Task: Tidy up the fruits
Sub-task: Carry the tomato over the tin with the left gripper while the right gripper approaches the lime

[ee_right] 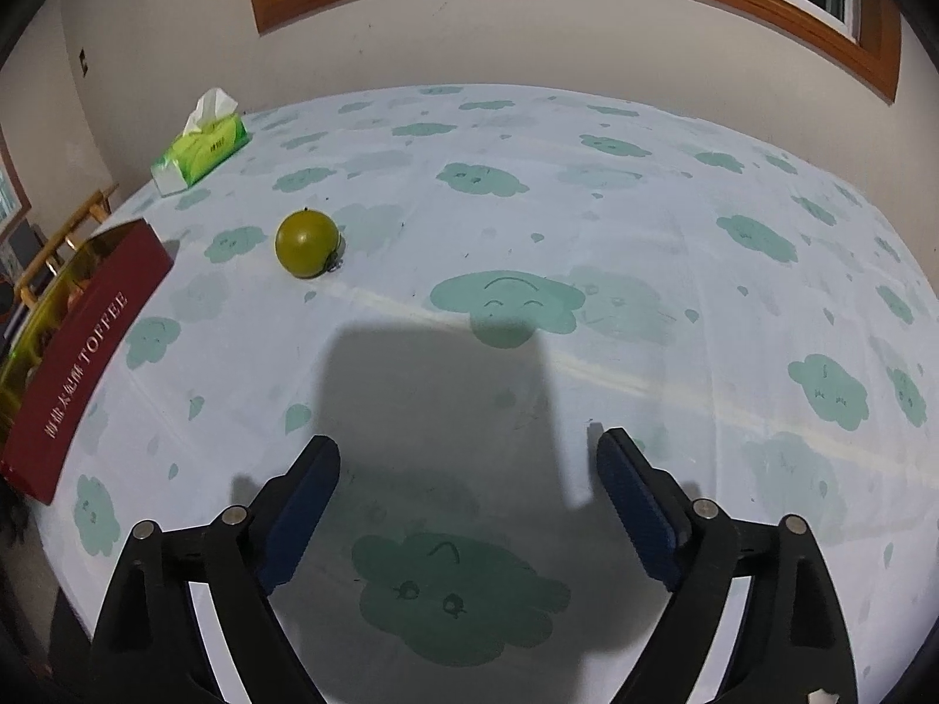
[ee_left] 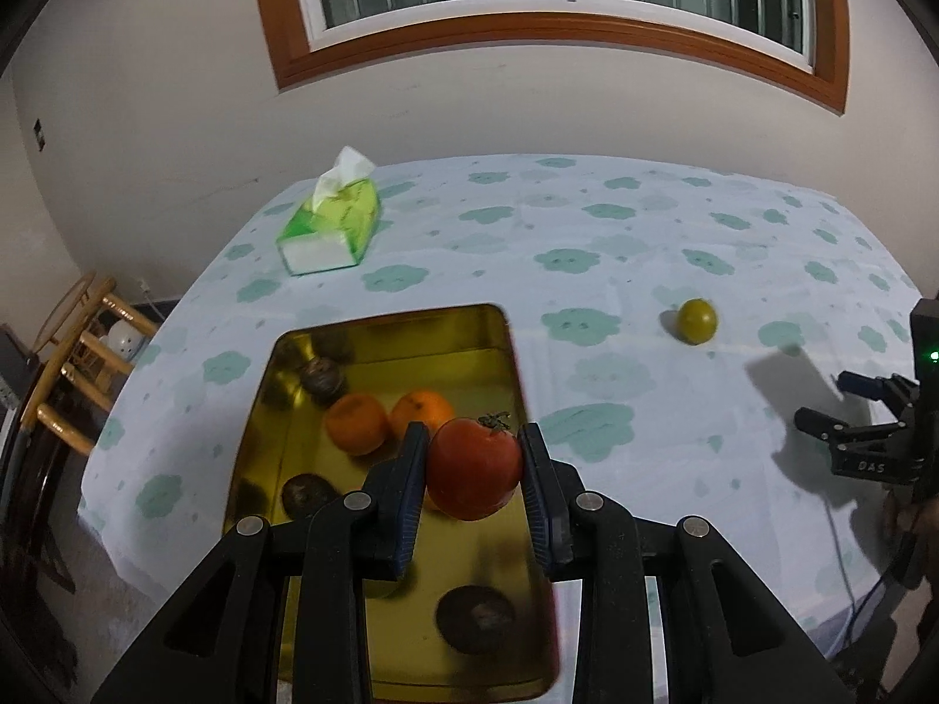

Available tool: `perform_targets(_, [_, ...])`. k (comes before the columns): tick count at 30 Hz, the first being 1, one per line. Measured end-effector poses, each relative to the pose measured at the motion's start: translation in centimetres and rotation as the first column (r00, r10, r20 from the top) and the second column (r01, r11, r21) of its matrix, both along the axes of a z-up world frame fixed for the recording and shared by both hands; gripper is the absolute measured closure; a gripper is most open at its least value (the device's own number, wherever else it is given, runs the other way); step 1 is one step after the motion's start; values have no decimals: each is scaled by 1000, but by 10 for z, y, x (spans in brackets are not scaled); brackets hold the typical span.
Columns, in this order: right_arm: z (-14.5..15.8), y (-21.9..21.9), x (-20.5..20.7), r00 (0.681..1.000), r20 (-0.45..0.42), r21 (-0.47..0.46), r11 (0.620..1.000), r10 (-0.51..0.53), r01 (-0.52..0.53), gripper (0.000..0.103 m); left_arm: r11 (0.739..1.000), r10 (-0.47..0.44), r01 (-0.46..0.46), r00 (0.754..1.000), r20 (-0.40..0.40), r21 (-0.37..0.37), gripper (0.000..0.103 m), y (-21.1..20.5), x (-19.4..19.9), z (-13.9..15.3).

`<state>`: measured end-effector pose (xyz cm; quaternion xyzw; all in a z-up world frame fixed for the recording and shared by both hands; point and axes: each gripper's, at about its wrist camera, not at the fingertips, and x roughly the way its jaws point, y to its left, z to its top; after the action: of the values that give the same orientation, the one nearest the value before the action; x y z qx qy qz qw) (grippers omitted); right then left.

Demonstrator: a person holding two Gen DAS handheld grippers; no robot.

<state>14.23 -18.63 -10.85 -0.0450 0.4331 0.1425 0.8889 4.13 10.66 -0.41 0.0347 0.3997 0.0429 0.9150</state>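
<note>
L gripper (ee_left: 472, 457) clenched on red tomato (ee_left: 474, 468), lower centre of frame, over gold tin (ee_left: 384, 346). Tomato soft, smooth-skinned, prob bruises: pads across widest part, light squeeze. R gripper (ee_right: 468, 469) released, empty; green fruit (ee_right: 307, 243) upper left.

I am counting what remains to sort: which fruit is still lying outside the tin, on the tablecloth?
The green fruit. It lies alone on the tablecloth, while both oranges sit inside the gold tin and the red tomato is gripped above it.
</note>
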Motion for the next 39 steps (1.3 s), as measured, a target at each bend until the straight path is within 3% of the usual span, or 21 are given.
perform_targets(6, [-2,8,1,1000,-3,-49,999,13,-13,9,999,37,-37,999,-10,-8,71,14,-4,-10])
perform_targets(18, [-4,13,1,1000,-10,-58,998,25,-26,3,996,89,-89,996,-31,-8,71,40,-1,-30])
perform_targets(39, [-5,14,1,1000,-12,-60,998,26,-27,1,992,130,-129,990,-47,10,71,63,-1,-56])
